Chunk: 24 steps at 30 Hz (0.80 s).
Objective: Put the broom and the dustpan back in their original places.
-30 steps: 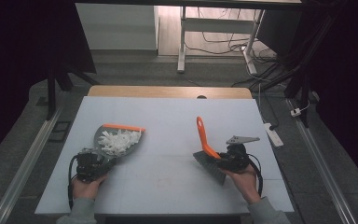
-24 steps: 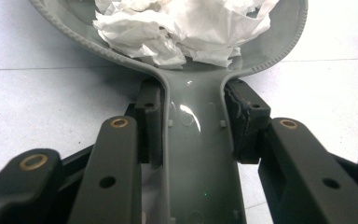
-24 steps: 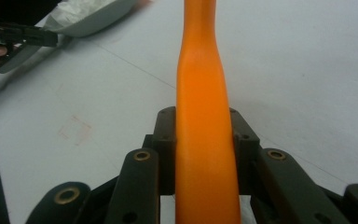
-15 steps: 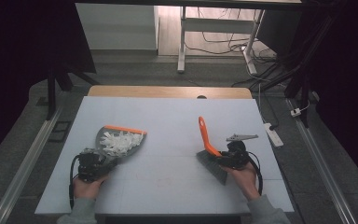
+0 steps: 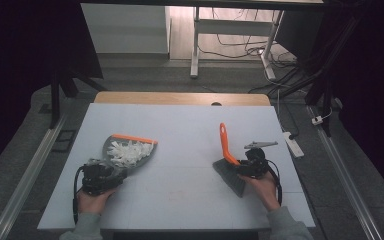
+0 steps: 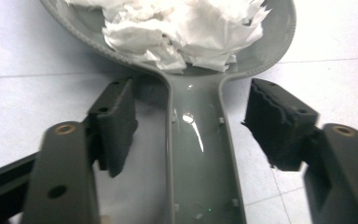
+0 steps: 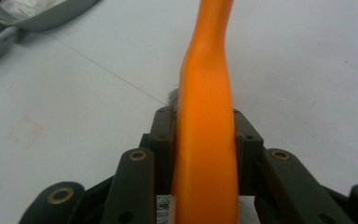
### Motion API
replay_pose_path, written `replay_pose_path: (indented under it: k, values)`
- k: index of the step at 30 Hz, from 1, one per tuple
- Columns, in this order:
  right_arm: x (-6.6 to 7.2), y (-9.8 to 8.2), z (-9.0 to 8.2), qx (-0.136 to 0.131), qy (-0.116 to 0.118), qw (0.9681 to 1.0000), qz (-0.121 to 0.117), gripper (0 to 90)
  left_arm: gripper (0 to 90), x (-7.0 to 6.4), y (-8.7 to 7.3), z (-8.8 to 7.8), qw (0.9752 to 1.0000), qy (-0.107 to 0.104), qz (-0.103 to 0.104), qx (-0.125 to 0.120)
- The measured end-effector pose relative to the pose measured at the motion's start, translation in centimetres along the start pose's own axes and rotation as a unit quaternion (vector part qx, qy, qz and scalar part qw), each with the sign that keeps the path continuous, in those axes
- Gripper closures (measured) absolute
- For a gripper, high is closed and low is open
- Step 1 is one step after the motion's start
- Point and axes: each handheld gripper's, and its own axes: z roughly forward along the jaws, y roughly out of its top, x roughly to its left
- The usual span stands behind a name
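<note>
A grey dustpan (image 5: 111, 146) with an orange front lip lies on the white table at the left, heaped with white paper scraps (image 5: 129, 152). My left gripper (image 5: 109, 174) sits at its handle. In the left gripper view the jaws have just been opening; the left gripper (image 6: 193, 93) straddles the dustpan handle (image 6: 198, 154) with a gap on both sides of it. At the right, my right gripper (image 5: 240, 167) holds a brush (image 5: 224, 142) with an orange handle and grey bristles resting on the table. Its jaws have just been opening slightly, but the right gripper (image 7: 205, 119) pads still touch the brush handle (image 7: 205, 70).
The table (image 5: 180, 125) has a wooden strip along its far edge. A white power strip (image 5: 292, 144) lies on the floor to the right, and metal rails run along both sides. The dustpan (image 7: 51, 14) shows at the top left of the right gripper view.
The left gripper's jaws have come apart off the dustpan handle. The right hand has carried the brush a little to the right and down.
</note>
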Motion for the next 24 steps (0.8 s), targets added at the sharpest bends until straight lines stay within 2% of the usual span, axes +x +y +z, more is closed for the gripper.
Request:
replay_pose_path:
  k: [6,14,17,20,22,24]
  values:
    - [-0.5,0.2,0.1,0.01,-0.011,0.9998,-0.009,62.3,30.0,0.0,0.0,-0.7,0.9999,-0.006,0.011,-0.004]
    - [-1.4,0.2,0.5,0.029,-0.021,0.9993,0.003,54.6,29.4,0.5,-0.1,-1.2,0.9998,-0.012,0.011,-0.01]
    - [-1.7,0.2,0.7,0.037,-0.035,0.9987,0.007,50.7,29.4,0.6,-0.1,-1.3,0.9998,-0.013,0.011,-0.011]
    - [-1.9,0.2,1.0,0.047,-0.046,0.9979,0.004,47.0,29.4,0.6,-0.1,-1.3,0.9997,-0.016,0.011,-0.012]
    - [-2.0,0.3,1.0,0.045,-0.045,0.9979,0.002,44.4,29.4,0.5,-0.1,-1.3,0.9997,-0.017,0.013,-0.012]
    - [-1.7,0.4,1.0,0.045,-0.075,0.996,-0.016,39.9,29.5,0.5,-0.1,-1.4,0.9997,-0.017,0.014,-0.013]
